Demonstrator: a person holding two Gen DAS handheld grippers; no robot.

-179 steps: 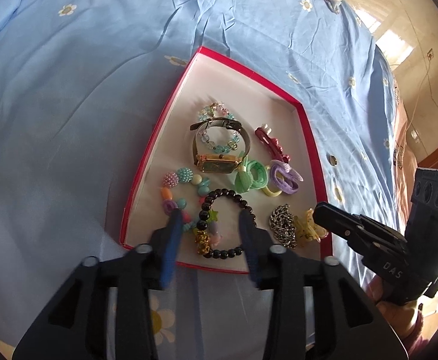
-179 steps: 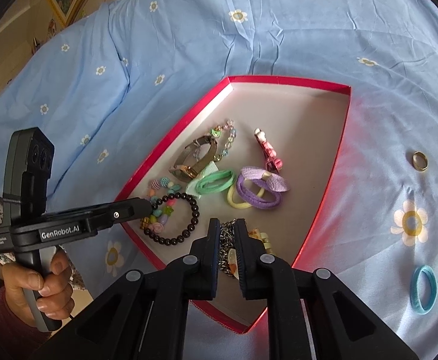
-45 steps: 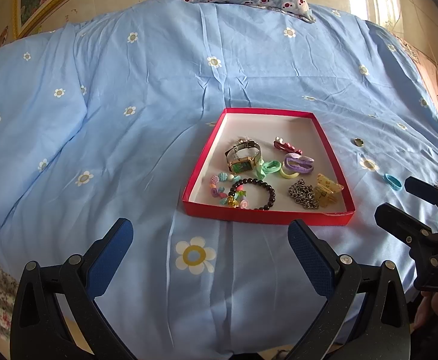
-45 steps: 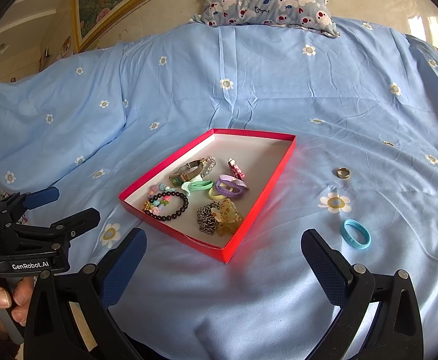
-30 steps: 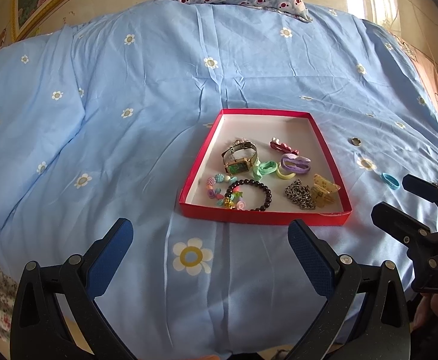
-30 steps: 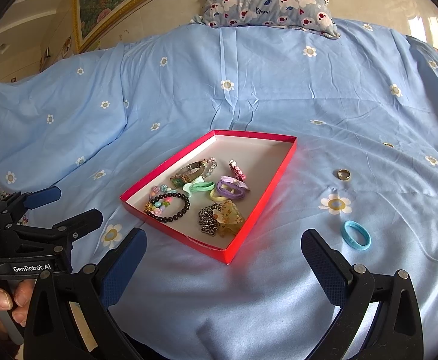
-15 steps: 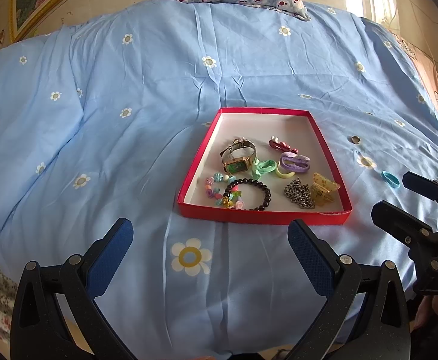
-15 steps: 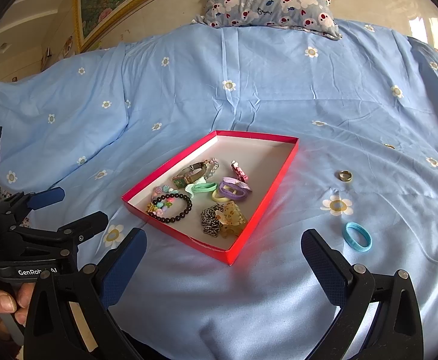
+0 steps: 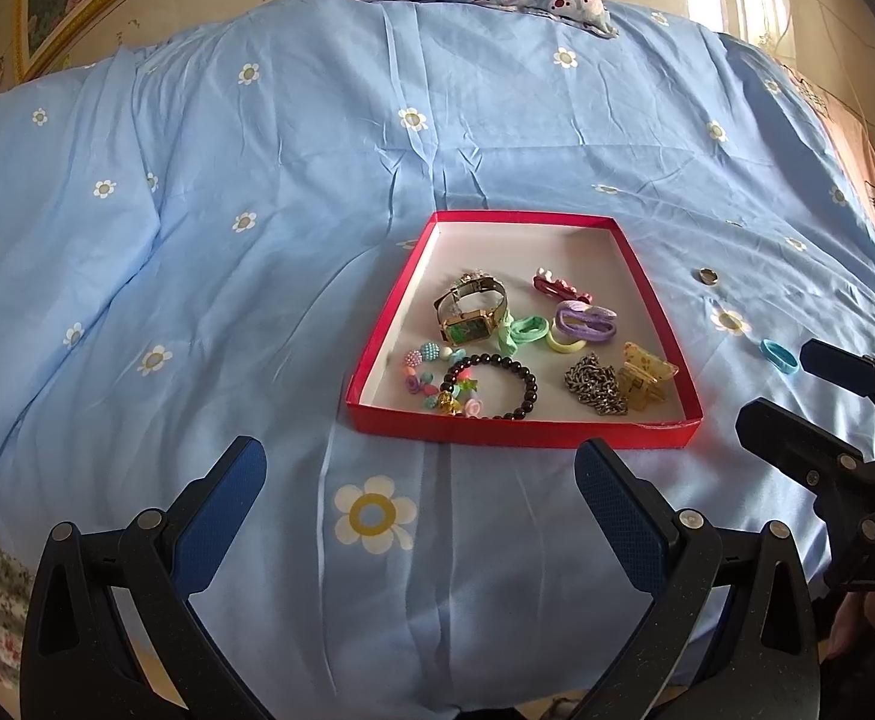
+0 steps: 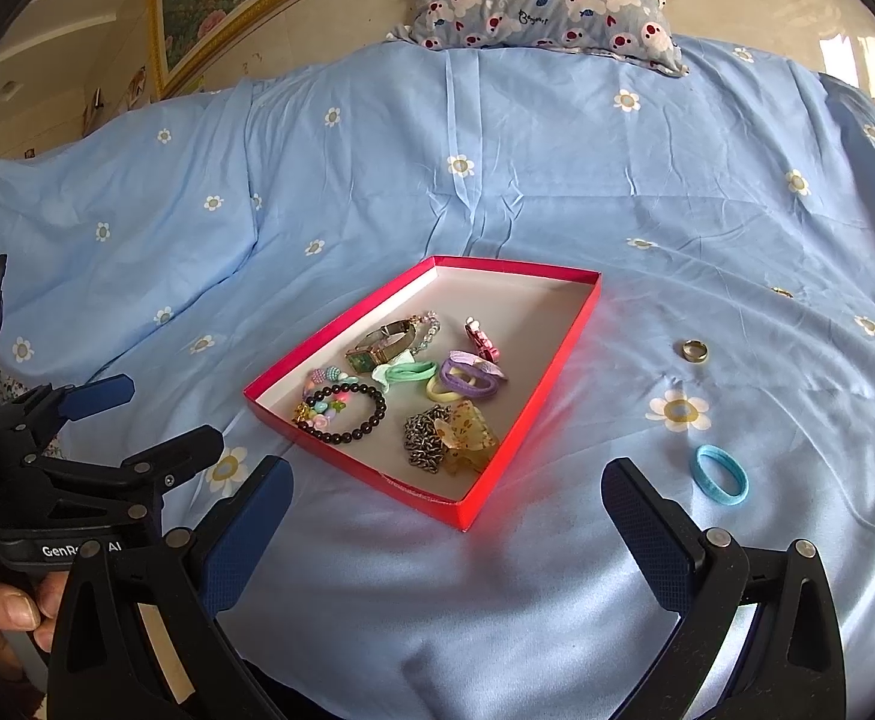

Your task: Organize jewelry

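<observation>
While both grippers, left point(image 9: 419, 477) and right point(image 10: 446, 495), gape empty, one tray point(image 10: 563, 354) holds jewelry; two rings point(image 10: 694, 351) lie outside.

Both wrist cameras sit low at the bed's near edge, facing twelve o'clock; both share the tray point(image 9: 377, 348) point(image 10: 533, 414), right view from its right.

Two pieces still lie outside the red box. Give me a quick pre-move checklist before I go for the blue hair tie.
1. Right gripper open, empty: ok.
2. Left gripper open, empty: ok.
3. Blue hair tie lies alone on the bedspread, nothing over it: ok.
4. Ring apart from the tie: ok.
5. Red box has bare floor at its far end: ok.
6. Tie between the right fingers: not ok, it lies off to their right.
</observation>
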